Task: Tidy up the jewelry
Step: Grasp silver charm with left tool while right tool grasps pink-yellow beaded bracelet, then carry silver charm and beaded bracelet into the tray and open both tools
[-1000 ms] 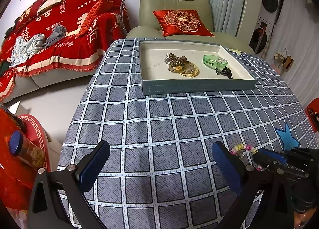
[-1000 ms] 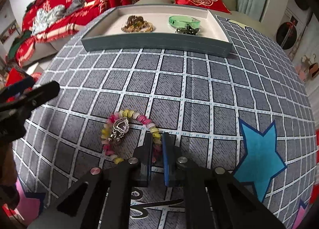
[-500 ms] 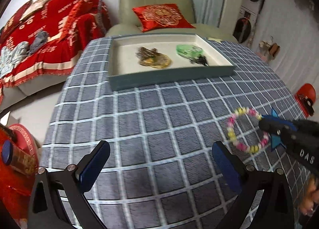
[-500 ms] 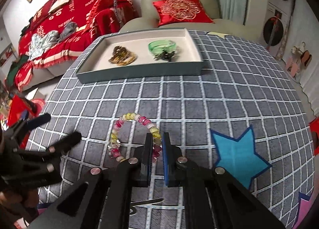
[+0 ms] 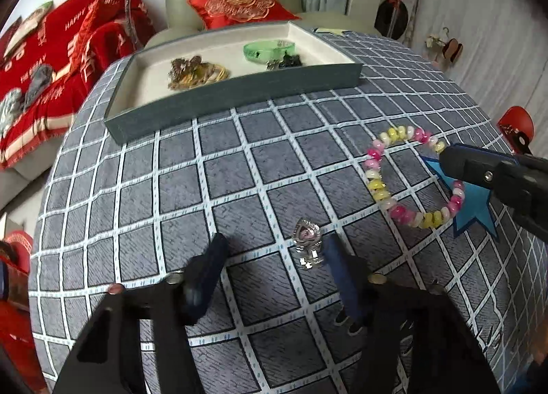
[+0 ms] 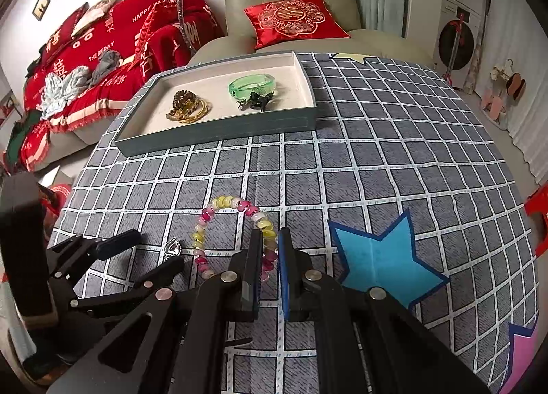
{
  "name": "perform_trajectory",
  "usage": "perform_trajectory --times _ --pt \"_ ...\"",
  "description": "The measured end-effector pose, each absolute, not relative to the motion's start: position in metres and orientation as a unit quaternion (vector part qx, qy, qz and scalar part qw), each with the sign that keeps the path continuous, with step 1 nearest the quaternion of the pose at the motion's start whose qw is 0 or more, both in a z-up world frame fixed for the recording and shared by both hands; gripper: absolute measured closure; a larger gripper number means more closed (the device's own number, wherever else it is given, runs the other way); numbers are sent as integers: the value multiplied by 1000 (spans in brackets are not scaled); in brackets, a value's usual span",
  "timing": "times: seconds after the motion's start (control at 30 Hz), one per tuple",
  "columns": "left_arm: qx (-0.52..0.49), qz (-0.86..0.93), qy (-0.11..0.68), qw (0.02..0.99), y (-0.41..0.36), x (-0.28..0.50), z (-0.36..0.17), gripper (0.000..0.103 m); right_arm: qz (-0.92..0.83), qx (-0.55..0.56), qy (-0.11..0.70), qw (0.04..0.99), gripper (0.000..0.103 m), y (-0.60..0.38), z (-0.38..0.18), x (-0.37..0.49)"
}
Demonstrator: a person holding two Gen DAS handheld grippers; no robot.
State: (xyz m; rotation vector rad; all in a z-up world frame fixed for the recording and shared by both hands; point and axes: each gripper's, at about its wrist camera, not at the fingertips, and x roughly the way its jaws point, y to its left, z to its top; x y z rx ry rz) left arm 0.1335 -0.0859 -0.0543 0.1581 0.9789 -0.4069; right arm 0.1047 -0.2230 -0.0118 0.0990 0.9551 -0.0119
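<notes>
On the desk: I see a grey checked cloth [image 6: 376, 161] with a blue star [image 6: 383, 263] printed on it, and everything sits on that.
Right claw [image 6: 270, 253]: clenched on the bead bracelet [image 6: 219, 222], gripping one bead section; the rest of the pink, yellow and white loop hangs out ahead of my fingers, and I cannot tell whether it clears the cloth.
Same bracelet, left view: the loop [image 5: 394, 181] shows as a ring with the right claw [image 5: 448, 159] pinching its far side, over the star's edge.
Left claw [image 5: 274, 257]: its jaws are closing around the silver heart charm [image 5: 306, 243]; the charm lies on the cloth between the blue pads, just beside the right-hand pad, and I cannot tell whether that pad touches it.
Charm, right view: it [image 6: 173, 248] shows between the left claw's fingers [image 6: 116, 245], just left of the bracelet.
Tray [image 6: 219, 133]: grey-walled with a pale lining, at the far side of the desk, well apart from both claws.
Tray contents: a gold and brown bangle heap [image 6: 186, 108] on the left, a green bangle [image 6: 251, 85] on the right, a small dark piece [image 6: 257, 101] touching the green bangle's near side.
</notes>
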Motion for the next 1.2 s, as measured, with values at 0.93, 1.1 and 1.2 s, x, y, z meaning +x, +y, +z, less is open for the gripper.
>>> perform_trajectory --times 0.93,1.1,1.2 --pt "-2 -229 416 880 -35 143 2 72 25 82 446 891 93 -223 7 118" --pt "-10 -226 403 887 -28 154 18 72 30 88 440 893 93 -225 18 130" --pt "-12 -221 394 892 -25 167 27 72 33 91 435 895 93 -227 26 141"
